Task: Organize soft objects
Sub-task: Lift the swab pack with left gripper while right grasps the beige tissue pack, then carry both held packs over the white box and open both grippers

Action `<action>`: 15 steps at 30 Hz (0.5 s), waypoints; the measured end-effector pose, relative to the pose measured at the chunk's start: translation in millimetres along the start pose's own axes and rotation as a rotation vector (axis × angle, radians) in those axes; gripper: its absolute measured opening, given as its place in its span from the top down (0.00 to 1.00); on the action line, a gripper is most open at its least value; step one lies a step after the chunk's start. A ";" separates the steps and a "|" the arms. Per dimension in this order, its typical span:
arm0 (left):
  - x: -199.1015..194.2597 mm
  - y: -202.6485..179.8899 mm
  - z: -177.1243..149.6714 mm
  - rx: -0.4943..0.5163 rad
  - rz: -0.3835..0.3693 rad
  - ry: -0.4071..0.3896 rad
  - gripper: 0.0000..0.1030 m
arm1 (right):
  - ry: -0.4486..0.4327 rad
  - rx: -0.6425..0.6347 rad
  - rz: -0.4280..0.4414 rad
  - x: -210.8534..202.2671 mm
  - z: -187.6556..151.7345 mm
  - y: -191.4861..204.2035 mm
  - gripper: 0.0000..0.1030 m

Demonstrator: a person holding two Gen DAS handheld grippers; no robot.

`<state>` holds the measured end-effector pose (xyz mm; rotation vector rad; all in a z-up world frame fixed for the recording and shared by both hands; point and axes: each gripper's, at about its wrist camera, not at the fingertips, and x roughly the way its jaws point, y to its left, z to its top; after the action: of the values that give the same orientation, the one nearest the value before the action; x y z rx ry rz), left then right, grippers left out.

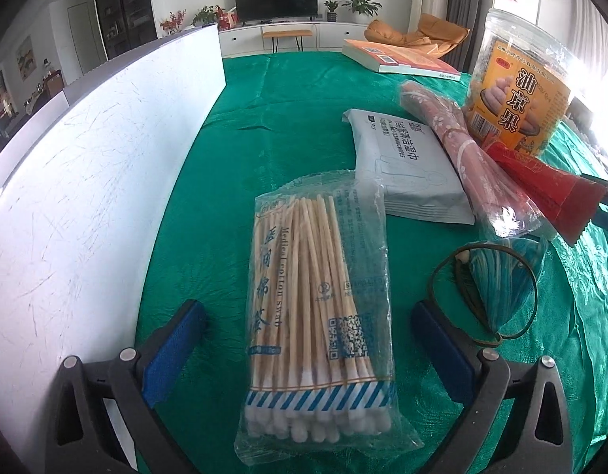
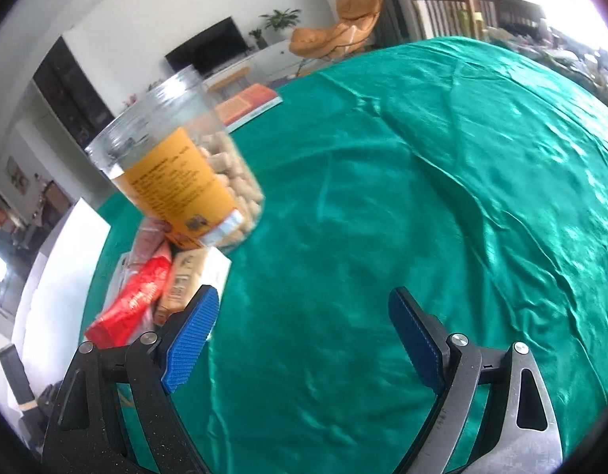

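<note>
1. The clear plastic pack of wooden-stick cotton swabs (image 1: pixel 320 316) lies flat on the green satin tablecloth (image 1: pixel 288 118), just right of the tall white board (image 1: pixel 86 181). It sits lengthwise between the spread pads of the left gripper (image 1: pixel 308 351), which touch nothing. It looks set down there to start a row.
2. The pack is crinkly and limp, with its white tips toward the camera.
3. The right gripper (image 2: pixel 304 335) hangs open and empty over bare cloth, well right of the board.
</note>
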<state>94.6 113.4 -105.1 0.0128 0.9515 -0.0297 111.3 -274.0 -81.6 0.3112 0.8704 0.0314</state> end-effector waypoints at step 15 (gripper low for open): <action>-1.2 -0.5 1.9 0.032 -0.026 0.046 0.00 | 0.076 -0.132 -0.102 23.8 -8.6 26.1 0.40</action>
<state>95.5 112.9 -103.1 0.0304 0.9968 -0.0690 122.8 -243.2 -97.2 0.1423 0.9539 0.0059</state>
